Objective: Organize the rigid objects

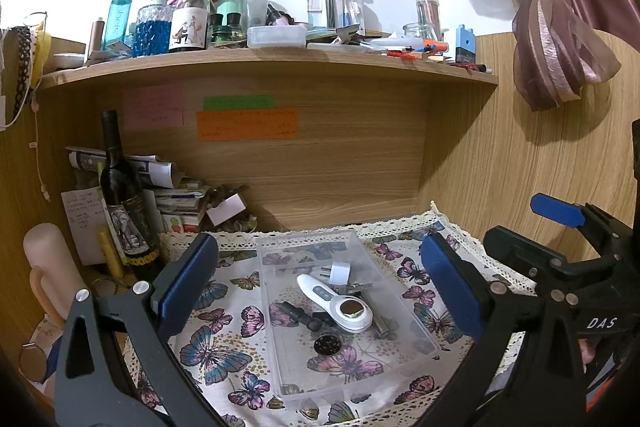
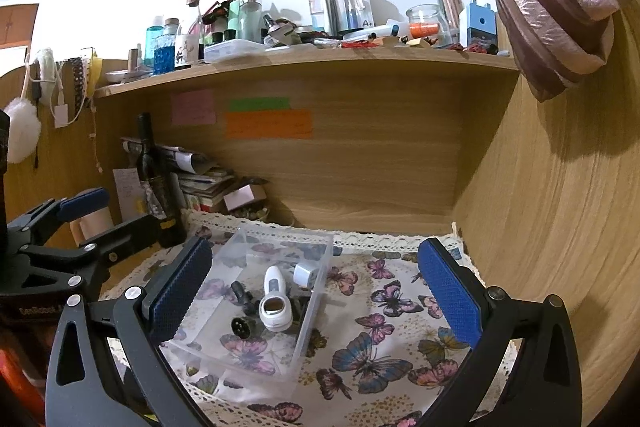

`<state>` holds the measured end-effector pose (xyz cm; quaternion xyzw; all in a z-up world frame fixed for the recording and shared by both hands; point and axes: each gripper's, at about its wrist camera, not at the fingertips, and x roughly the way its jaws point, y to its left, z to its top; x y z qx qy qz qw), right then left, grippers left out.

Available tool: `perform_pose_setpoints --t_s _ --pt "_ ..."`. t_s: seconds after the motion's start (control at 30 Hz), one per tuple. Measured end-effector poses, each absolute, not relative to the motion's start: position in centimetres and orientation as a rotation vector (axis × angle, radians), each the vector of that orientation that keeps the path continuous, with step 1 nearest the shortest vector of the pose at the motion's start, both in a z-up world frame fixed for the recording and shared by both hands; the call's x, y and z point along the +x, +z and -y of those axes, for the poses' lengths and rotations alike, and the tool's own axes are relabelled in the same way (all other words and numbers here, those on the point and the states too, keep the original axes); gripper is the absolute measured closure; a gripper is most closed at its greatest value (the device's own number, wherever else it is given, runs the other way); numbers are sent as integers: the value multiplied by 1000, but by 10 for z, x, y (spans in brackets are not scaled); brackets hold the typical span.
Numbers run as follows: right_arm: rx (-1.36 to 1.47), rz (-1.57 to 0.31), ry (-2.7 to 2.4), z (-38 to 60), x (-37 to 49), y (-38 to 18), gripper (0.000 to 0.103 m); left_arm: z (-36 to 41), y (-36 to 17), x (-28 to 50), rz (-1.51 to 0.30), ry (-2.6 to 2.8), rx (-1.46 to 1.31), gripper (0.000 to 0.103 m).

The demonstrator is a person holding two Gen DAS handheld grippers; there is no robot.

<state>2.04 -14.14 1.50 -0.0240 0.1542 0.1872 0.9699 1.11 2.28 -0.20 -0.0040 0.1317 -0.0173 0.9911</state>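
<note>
Both the left gripper [image 1: 320,275] and the right gripper [image 2: 316,283] are being held spread and empty above the clear plastic bin [image 1: 416,327], where the white handheld device [image 1: 340,301], white plug adapter [image 1: 340,273] and dark connectors [image 1: 300,315] are piled, so neighbours are likely being dragged or the light bin tipped.

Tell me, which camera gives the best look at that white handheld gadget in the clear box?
The left wrist view. There the white handheld gadget lies near mid-frame, showing its handle buttons and round gold head inside the clear box. The right wrist view shows it smaller, more end-on, off to the left.
</note>
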Motion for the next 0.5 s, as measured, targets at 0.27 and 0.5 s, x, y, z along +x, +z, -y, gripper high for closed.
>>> perform_pose_setpoints --t_s 0.27,0.5 --pt "-50 -312 373 140 21 15 0 -25 -4 14 -274 -34 -11 0" --pt "-55 -311 368 140 21 14 0 -27 -5 15 -277 -40 -26 0"
